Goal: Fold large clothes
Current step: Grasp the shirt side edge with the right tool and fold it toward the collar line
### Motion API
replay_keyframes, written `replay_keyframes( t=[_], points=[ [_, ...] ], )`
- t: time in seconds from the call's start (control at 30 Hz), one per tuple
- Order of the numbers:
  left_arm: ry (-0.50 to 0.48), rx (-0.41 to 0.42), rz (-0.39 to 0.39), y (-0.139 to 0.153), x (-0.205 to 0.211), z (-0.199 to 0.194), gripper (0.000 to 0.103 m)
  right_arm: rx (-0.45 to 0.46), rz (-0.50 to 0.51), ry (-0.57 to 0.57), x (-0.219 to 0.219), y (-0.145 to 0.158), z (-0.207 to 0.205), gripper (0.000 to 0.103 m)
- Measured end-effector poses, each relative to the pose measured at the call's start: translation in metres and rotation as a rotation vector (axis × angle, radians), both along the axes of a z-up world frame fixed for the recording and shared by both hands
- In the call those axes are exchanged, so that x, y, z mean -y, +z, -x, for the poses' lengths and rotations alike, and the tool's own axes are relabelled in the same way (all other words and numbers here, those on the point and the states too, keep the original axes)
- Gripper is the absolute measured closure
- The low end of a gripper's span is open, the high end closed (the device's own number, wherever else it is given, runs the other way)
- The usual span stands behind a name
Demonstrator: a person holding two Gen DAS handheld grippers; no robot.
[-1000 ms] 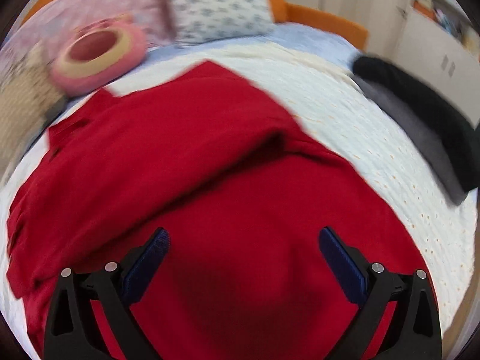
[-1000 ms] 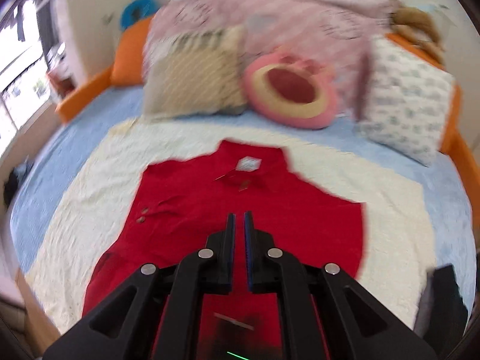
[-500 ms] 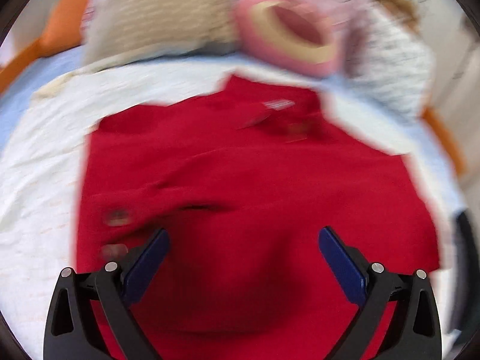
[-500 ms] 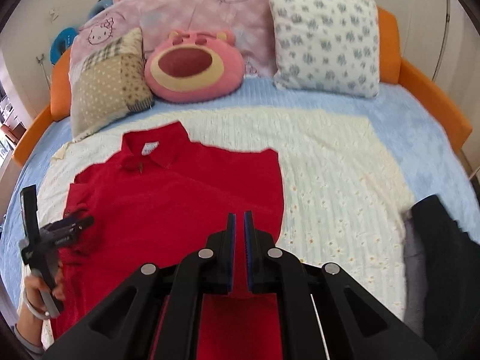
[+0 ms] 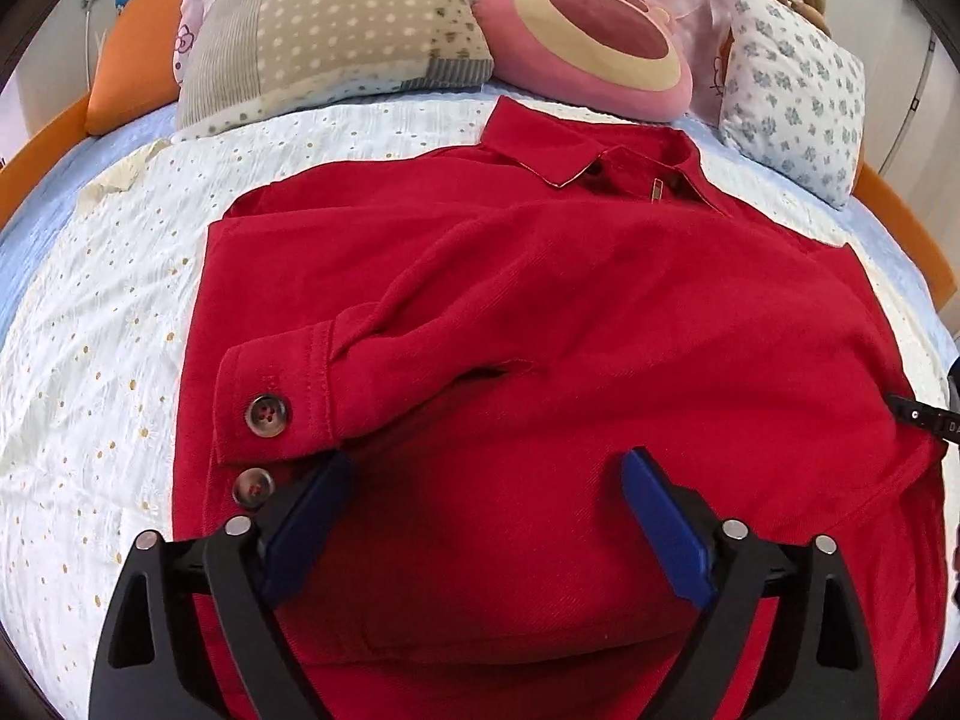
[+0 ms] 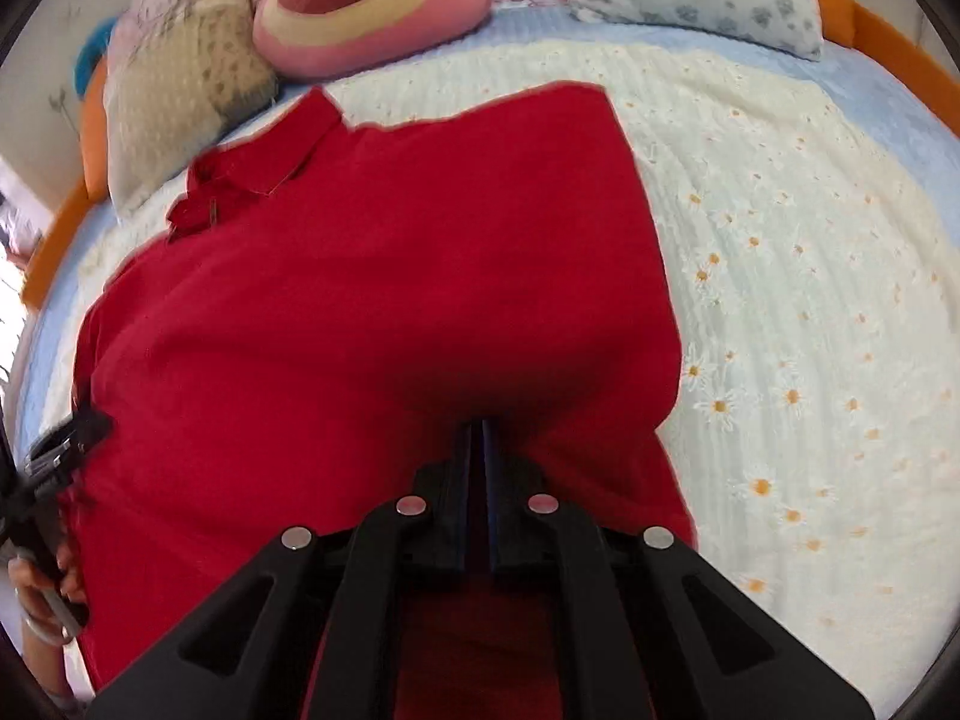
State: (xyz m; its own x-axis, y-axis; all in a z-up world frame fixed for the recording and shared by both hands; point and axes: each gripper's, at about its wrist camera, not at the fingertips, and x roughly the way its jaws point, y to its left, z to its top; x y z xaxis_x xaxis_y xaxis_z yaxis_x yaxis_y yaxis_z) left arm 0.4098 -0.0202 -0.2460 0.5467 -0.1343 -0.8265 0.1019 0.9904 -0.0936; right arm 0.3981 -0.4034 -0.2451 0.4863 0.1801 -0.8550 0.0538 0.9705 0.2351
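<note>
While one red shirt (image 5: 600,312) lies flat: left gripper (image 5: 486,516) closing, empty; right gripper (image 6: 477,450) clamped together; two cuff buttons (image 5: 266,415).

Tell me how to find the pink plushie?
Look at the pillows along the head of the bed. The pink plushie lies between the dotted beige pillow and the white flowered pillow. Only it is round, with a cream ring around a dark pink middle.

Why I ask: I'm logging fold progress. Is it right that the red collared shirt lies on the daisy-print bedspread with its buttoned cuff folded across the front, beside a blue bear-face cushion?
Not quite: the bear-face cushion is pink, not blue, as the left wrist view shows. The red collared shirt does lie on the daisy-print bedspread with its buttoned cuff folded across the front.
</note>
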Motion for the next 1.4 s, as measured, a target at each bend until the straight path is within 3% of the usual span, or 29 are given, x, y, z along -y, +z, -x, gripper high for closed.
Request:
replay_keyframes(
  t=[0.1,0.23,0.3,0.4,0.53,0.63,0.73,0.77,0.83,0.87,1.0,1.1,1.2,1.23,1.33,1.4],
  points=[
    [-0.008,0.028,-0.001,-0.003,0.002,0.003,0.005,0.006,-0.006,-0.009,0.0,0.012,0.002,0.1],
    [-0.015,0.054,-0.001,-0.005,0.003,0.006,0.003,0.115,0.031,-0.076,0.013,0.046,-0.001,0.096],
    [-0.016,0.061,0.002,-0.005,0.002,0.006,0.003,0.106,0.007,-0.091,0.019,0.05,-0.004,0.096],
    [-0.011,0.071,-0.006,-0.007,0.003,0.007,0.003,0.075,0.02,-0.032,0.009,0.047,0.008,0.096],
    [-0.01,0.073,-0.011,-0.008,0.004,0.007,0.003,0.092,0.029,0.041,-0.012,0.039,0.061,0.096],
    [-0.01,0.071,-0.02,-0.008,0.005,0.006,0.003,0.064,0.055,0.062,-0.017,0.006,0.071,0.099],
    [-0.026,0.034,-0.029,-0.004,0.006,0.003,0.003,0.126,0.011,0.041,-0.013,-0.005,0.081,0.099],
    [-0.04,0.008,-0.014,0.001,0.005,0.001,0.003,0.126,0.021,0.047,-0.014,-0.004,0.082,0.099],
    [-0.068,-0.005,0.13,0.024,-0.001,0.002,0.003,0.124,0.014,0.038,-0.013,-0.005,0.082,0.099],
    [-0.07,0.004,0.158,0.032,-0.002,0.002,0.003,0.124,0.015,0.036,-0.013,-0.006,0.081,0.099],
    [-0.039,0.06,0.196,0.061,-0.004,-0.017,0.003,0.128,0.045,0.04,-0.017,-0.005,0.08,0.099],
    [0.037,0.016,0.195,0.045,-0.01,-0.047,0.003,0.153,0.062,0.031,-0.018,-0.007,0.085,0.099],
    [0.099,-0.059,0.183,0.009,-0.018,-0.063,0.003,0.154,0.054,0.018,-0.017,-0.005,0.085,0.099],
    [0.085,-0.046,0.164,0.002,-0.016,-0.062,0.003,0.135,0.043,0.006,-0.016,0.0,0.084,0.099],
    [0.039,0.051,-0.006,-0.009,0.007,-0.047,0.003,0.156,-0.053,-0.019,-0.013,0.025,0.078,0.096],
    [0.056,0.086,-0.009,-0.01,0.008,-0.044,0.003,0.205,-0.075,-0.015,-0.019,0.046,0.067,0.096]
  ],
)
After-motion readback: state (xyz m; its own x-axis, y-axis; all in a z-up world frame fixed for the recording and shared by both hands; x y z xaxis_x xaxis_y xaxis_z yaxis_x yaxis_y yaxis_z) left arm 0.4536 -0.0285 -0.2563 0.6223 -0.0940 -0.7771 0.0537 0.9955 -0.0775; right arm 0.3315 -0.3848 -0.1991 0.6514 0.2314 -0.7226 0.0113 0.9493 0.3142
